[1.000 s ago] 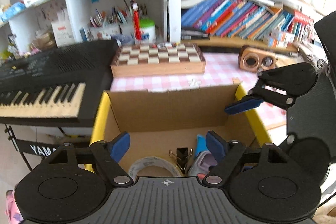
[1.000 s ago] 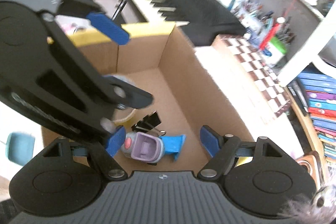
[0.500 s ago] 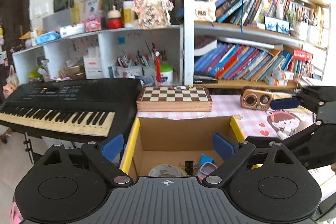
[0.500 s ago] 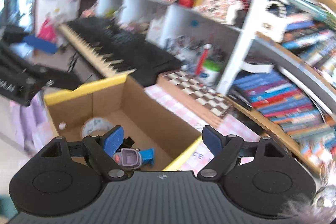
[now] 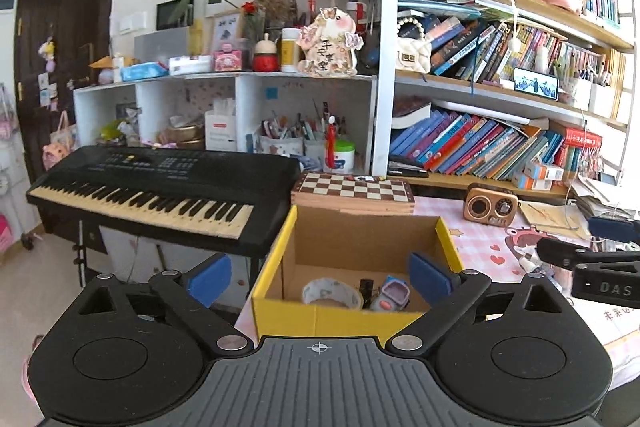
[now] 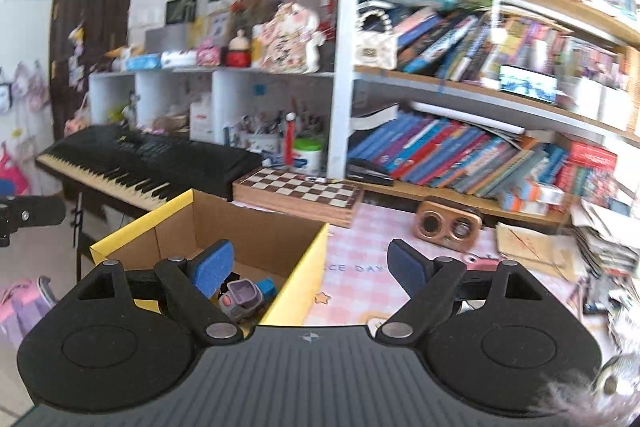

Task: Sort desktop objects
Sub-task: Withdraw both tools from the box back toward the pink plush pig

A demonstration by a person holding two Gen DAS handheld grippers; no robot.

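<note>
Three small things lie on the floor of the yellow-edged cardboard box (image 5: 362,321): a tape roll (image 5: 330,291), a black binder clip (image 5: 366,287) and a purple toy (image 5: 394,295). Box stands on the pink checked desk (image 5: 486,247), in front of a chessboard (image 5: 354,187). Left gripper (image 5: 320,277) and right gripper (image 6: 306,267) are opening, nothing between their blue pads

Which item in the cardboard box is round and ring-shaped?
The tape roll, lying flat at the left of the box floor. The black binder clip and the purple toy watch beside it are small and blocky, not rings.
</note>
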